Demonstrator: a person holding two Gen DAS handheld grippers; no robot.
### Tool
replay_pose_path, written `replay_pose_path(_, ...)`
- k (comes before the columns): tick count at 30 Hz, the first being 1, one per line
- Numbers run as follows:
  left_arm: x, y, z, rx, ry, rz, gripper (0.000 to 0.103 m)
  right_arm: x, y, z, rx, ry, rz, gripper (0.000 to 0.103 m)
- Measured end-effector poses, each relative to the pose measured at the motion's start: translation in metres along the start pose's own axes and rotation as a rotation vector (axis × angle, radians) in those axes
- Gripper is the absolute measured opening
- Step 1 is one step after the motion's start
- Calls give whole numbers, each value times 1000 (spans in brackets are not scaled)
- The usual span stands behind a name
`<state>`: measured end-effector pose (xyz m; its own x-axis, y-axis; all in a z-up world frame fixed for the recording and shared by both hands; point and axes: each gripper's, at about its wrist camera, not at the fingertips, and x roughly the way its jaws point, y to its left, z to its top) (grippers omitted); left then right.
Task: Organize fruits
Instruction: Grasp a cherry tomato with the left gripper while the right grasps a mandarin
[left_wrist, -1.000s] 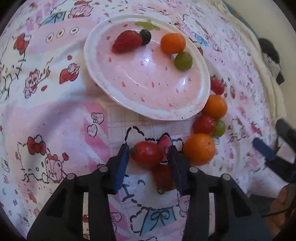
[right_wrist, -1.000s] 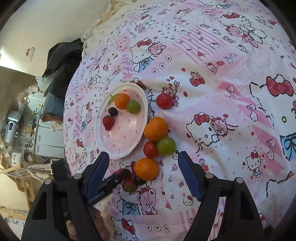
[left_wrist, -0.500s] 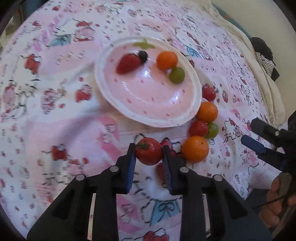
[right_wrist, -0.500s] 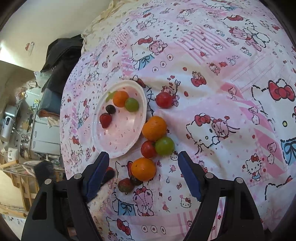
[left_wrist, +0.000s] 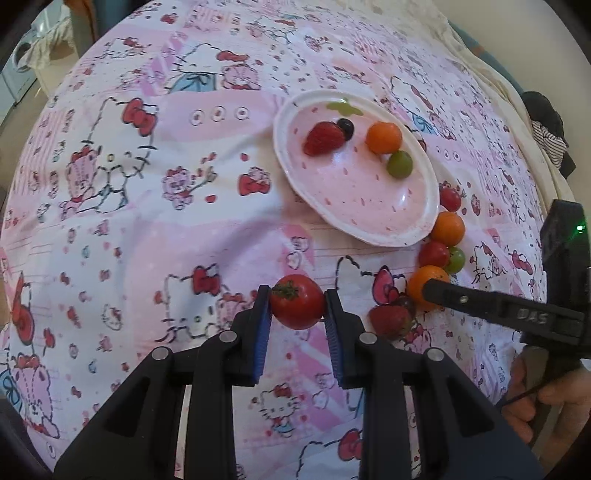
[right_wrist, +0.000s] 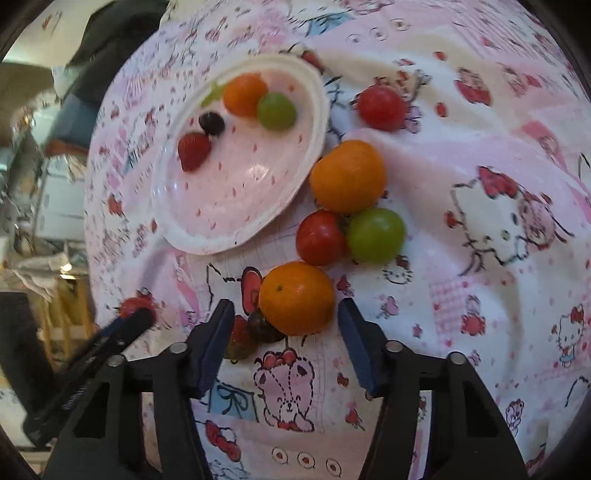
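Observation:
My left gripper (left_wrist: 297, 318) is shut on a red tomato (left_wrist: 295, 301), held clear above the sheet, near side of the pink plate (left_wrist: 285, 155). The plate holds a strawberry (left_wrist: 323, 139), a dark berry, a small orange and a green grape. My right gripper (right_wrist: 284, 314) straddles an orange (right_wrist: 296, 295) lying on the sheet. Its jaws are closing, and a gap still shows at the left pad. A strawberry (right_wrist: 240, 341) and a dark berry (right_wrist: 264, 326) lie by its left finger.
Beside the plate's right rim (right_wrist: 316, 96) lie a tomato (right_wrist: 380, 107), another orange (right_wrist: 347, 175), a second tomato (right_wrist: 320, 236) and a green grape (right_wrist: 376, 234). The Hello Kitty sheet (left_wrist: 147, 221) covers a bed. Dark clothes (left_wrist: 546, 122) lie at its far edge.
The left gripper closed on the tomato and lifted it off the sheet. The right gripper came down close over the nearest orange and its jaws narrowed.

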<state>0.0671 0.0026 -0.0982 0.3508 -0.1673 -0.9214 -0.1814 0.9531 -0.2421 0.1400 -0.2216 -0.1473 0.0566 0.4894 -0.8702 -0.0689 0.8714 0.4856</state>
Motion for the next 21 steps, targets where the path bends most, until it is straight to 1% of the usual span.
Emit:
replay_pose_path(1, -2, 2, -1, -3, -3, 1, 24, 2, 2, 0, -9, 3, -17, 57)
replay_pose_path(3, -4, 5, -1, -10, -7, 1, 24, 6, 3, -1, -26, 1, -49, 51)
replay_pose_path(4, -5, 7, -1, -13, -8, 1, 24, 6, 4, -1, -32, -1, -58, 45)
replay_pose_path(9, -8, 5, 0, -10, -19, 4, 24, -6, -6, -6, -9, -12, -24, 44)
replay_pose_path(13, -12, 0, 2, 18, -42, 15, 24, -25, -14, -11, 15, -50, 13, 44)
replay_pose_path(16, -18, -6, 4, 45, -77, 32, 24, -44, -23, -16, 35, -94, 33, 44)
replay_pose_path(20, -28, -8, 10, 66, -139, 65, 24, -75, -24, -19, -1, -212, -38, 44)
replay_pose_path(21, -30, -8, 12, 69, -154, 77, 24, -80, -23, -18, -7, -234, -45, 44)
